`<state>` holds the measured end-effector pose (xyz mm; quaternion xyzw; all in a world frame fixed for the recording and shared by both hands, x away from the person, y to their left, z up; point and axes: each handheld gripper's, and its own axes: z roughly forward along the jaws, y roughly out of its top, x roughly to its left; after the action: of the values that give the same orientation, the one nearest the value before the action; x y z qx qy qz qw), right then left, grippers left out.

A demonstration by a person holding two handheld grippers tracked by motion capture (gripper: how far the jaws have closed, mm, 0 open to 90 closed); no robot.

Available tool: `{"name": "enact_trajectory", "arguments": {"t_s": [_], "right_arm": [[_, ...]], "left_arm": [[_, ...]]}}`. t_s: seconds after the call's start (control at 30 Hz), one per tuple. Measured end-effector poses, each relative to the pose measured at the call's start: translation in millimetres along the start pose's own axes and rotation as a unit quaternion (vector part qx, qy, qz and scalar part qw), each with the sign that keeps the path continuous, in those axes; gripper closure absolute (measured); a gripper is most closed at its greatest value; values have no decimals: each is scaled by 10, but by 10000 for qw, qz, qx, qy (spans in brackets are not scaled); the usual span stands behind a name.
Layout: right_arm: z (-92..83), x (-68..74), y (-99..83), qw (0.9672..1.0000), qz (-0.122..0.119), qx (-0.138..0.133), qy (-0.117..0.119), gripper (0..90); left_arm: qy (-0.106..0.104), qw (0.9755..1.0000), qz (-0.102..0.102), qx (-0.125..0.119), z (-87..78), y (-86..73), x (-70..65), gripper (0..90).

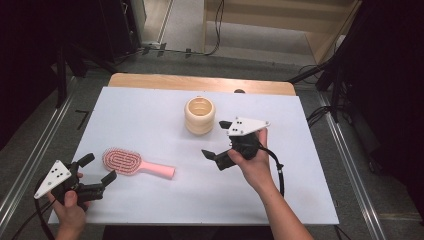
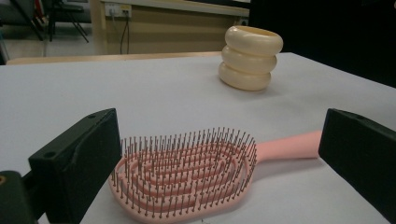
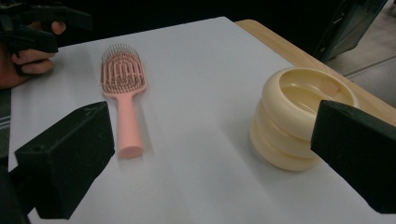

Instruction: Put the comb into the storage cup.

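Note:
A pink hairbrush (image 1: 136, 163) lies bristles up on the white table (image 1: 150, 115), its handle pointing right. My left gripper (image 1: 96, 168) is open just left of the brush head (image 2: 187, 175), which lies between and just beyond its jaws, untouched. A cream ribbed cup (image 1: 200, 115) stands upright behind the middle of the table. My right gripper (image 1: 217, 139) is open to the right of the brush and in front of the cup, with nothing held. The right gripper view has the brush (image 3: 123, 95) ahead and the cup (image 3: 299, 116) by the right jaw.
The table's wooden far edge (image 1: 200, 82) shows behind the white sheet. Metal rails (image 1: 35, 155) run along both sides on the floor. Black stands and cables (image 1: 325, 75) crowd the back right. Bare white surface (image 1: 165, 200) lies in front of the brush.

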<state>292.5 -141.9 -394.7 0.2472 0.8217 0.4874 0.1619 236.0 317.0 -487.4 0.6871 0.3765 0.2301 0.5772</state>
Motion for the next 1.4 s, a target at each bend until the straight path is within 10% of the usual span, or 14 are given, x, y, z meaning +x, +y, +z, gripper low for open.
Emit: {"name": "enact_trajectory", "arguments": {"t_s": [1.4], "right_arm": [[984, 375, 394, 9929, -328, 825, 791, 0]], "left_arm": [[-55, 9999, 84, -41, -12, -5, -6, 0]]}}
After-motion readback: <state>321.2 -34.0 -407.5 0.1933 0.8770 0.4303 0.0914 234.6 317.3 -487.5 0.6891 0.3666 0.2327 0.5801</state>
